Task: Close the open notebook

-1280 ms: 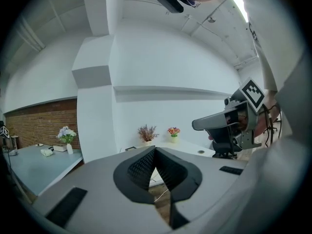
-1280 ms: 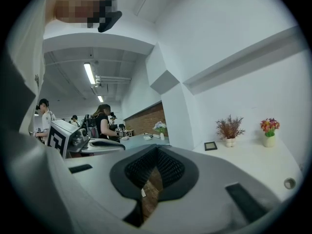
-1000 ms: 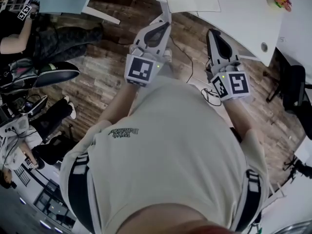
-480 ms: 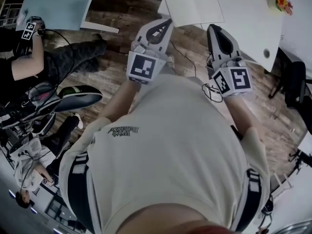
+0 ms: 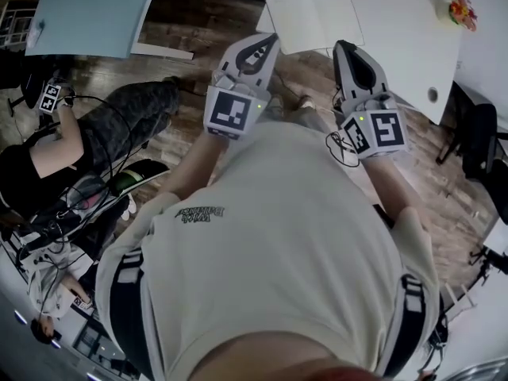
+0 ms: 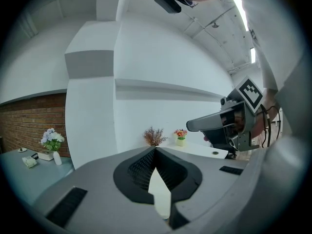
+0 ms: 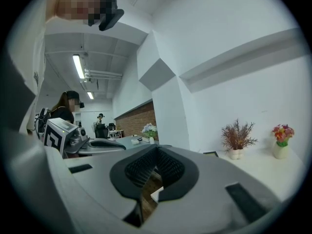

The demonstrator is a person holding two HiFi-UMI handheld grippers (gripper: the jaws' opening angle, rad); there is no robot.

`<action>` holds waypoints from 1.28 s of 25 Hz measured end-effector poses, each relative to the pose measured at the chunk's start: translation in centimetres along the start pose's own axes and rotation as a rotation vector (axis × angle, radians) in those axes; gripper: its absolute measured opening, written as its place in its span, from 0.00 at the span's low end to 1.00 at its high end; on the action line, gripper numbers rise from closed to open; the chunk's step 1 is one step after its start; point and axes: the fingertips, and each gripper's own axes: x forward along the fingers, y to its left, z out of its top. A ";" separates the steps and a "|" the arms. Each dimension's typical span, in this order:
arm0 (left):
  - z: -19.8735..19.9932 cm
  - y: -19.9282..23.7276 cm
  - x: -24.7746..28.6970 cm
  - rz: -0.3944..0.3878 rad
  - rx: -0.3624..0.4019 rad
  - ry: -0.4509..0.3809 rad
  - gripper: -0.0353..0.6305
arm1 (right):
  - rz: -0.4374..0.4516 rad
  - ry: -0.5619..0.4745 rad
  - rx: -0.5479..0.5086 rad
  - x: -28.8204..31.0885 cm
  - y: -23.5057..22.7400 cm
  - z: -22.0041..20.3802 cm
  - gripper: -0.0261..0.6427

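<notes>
Your left claw [image 5: 268, 41] is closed tip to tip with nothing in it. Your right claw [image 5: 343, 49] is the same, pads together and empty. In the left gripper view and the right gripper view the jaws meet at the tips, and only the room shows past them.

The notebook [image 5: 314, 21] lies open and flat on the white bench [image 5: 397, 38], near the bench's front edge. Both pages face up and the spine runs roughly from 12 to 6 o'clock. None of the closing is done yet: no half is lifted and neither claw touches the paper.

Seen from the notebook, your left claw's tip sits at about 7 o'clock, near the lower left corner. Your right claw's tip sits at about 5 o'clock, just off the lower right corner. Both look short of the pages, over the bench edge and the wood floor [image 5: 182, 117].

I judge you are only at the approach. You still have to reach an outer page edge, lift that half, fold it over the spine and lay it flat.

Farther out, a flower pot [image 5: 459, 2] stands at 3 o'clock, well apart on the same bench. A blue-grey table [image 5: 95, 10] is at 9 o'clock across the floor, and a seated person [image 5: 55, 149] is at 8 o'clock. None of them looks to be in your way.
</notes>
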 end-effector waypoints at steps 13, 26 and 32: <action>-0.1 -0.3 0.6 0.097 -0.042 0.020 0.07 | 0.102 0.061 0.001 0.2 -0.8 -0.6 0.04; -5.8 -0.8 1.8 0.159 -0.096 0.110 0.07 | 0.182 0.188 -0.085 2.0 -1.1 -5.6 0.05; -9.8 1.7 3.4 0.151 -0.128 0.160 0.07 | 0.209 0.294 -0.062 6.0 0.1 -9.8 0.14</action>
